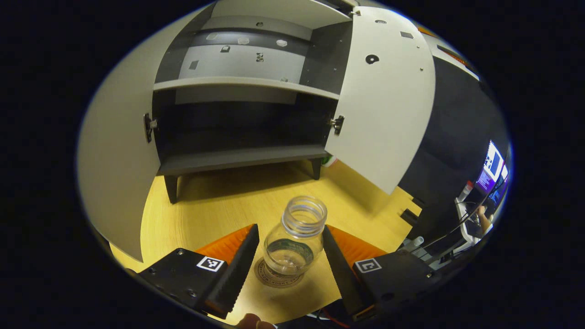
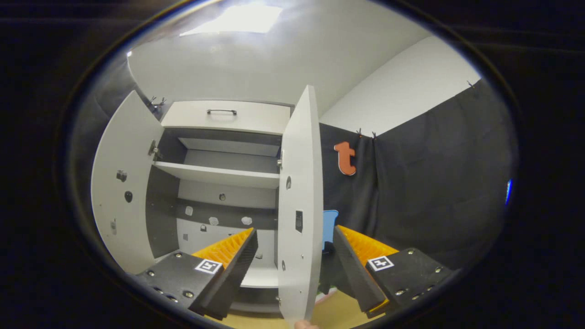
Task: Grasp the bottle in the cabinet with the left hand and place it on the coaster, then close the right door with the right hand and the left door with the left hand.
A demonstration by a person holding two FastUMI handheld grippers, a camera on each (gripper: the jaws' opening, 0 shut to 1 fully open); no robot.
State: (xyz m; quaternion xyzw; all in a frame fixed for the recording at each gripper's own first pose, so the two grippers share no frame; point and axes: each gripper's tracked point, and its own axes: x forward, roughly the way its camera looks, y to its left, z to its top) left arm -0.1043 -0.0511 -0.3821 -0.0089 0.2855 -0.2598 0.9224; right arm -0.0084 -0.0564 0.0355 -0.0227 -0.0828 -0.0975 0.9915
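Bottle (image 1: 295, 240) sits on coaster (image 1: 274, 276), left tongs (image 1: 289, 256) wide; my right tongs (image 2: 295, 260), wide, straddle right door (image 2: 296, 205): push it shut next

The round printed coaster (image 1: 278, 274) lies mostly hidden under the clear glass bottle (image 1: 295, 240) (its print too small to read).

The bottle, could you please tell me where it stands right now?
In the left gripper view, the bottle stands upright on the coaster, between the open left claw fingers, before the cabinet.
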